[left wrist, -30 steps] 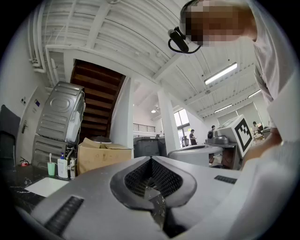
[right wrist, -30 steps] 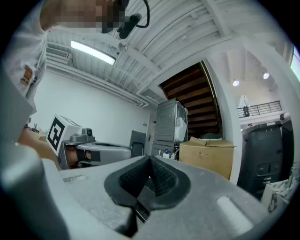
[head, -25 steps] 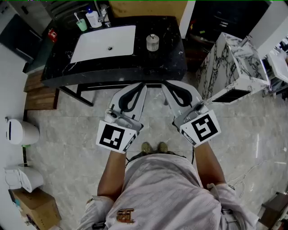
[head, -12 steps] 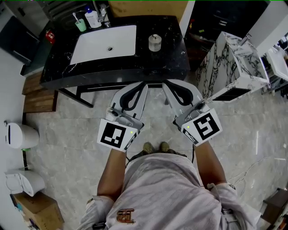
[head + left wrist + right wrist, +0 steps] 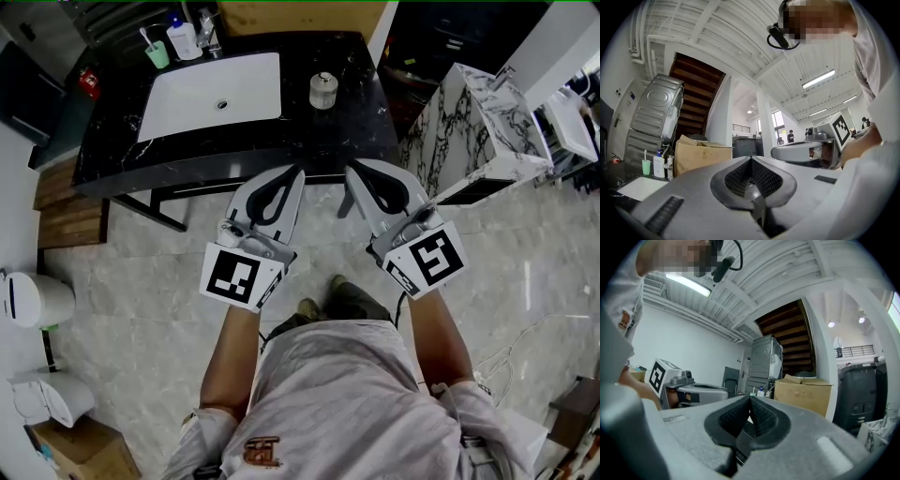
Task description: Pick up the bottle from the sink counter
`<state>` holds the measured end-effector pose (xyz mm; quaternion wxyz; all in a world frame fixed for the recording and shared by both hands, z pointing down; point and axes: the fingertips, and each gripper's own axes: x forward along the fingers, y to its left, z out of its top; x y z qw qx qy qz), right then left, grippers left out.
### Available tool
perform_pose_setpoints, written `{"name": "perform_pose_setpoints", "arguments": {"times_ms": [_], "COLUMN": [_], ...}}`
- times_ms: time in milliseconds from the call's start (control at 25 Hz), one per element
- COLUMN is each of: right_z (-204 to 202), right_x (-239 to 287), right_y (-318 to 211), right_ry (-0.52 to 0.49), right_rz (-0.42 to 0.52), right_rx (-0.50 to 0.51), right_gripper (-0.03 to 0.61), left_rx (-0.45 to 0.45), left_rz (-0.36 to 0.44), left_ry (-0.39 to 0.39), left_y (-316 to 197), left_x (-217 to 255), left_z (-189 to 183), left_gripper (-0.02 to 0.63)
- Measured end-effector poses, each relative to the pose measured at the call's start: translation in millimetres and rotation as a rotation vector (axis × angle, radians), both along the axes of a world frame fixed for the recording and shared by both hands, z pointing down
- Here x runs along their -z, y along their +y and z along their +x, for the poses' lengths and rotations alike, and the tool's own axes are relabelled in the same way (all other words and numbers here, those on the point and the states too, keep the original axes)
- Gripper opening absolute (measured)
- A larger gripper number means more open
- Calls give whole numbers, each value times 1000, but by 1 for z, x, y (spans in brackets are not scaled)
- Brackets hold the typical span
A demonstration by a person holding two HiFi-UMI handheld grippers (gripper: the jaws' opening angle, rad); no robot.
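the bottle (image 5: 323, 91), small and clear with a pale cap, stands upright on the black marbled bench (image 5: 361, 131), just right of the white sink (image 5: 211, 94). both grippers hang side by side at the bench's front edge, well apart from the bottle. the left gripper (image 5: 296, 172) has its fingers (image 5: 684, 199) pressed together on nothing. the right gripper (image 5: 350, 172) has its fingers (image 5: 811, 441) together too, empty.

Black sink counter (image 5: 352, 136): white basin (image 5: 211, 94), bottle (image 5: 322, 90) beside it, green cup (image 5: 157, 54) and pump dispenser (image 5: 183, 40) at back.
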<state>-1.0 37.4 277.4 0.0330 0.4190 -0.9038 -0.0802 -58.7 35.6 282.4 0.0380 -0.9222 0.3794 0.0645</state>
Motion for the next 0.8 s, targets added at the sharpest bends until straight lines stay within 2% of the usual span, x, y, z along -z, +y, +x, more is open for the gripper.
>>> {"name": "perform_pose_setpoints", "arguments": {"times_ms": [360, 800], "right_z": [-2, 9], "right_x": [-7, -21], "right_y": [-48, -139], "right_ry": [23, 31], "right_rz": [-12, -30], "right_rx": [-16, 6], "right_gripper": [0, 17], "left_rx": [-4, 41], "left_rz": [-5, -15], "left_ry": [5, -17], "left_y": [-42, -127], "left_x": [-4, -13], "left_z": [-3, 3], "left_gripper": [0, 0]}}
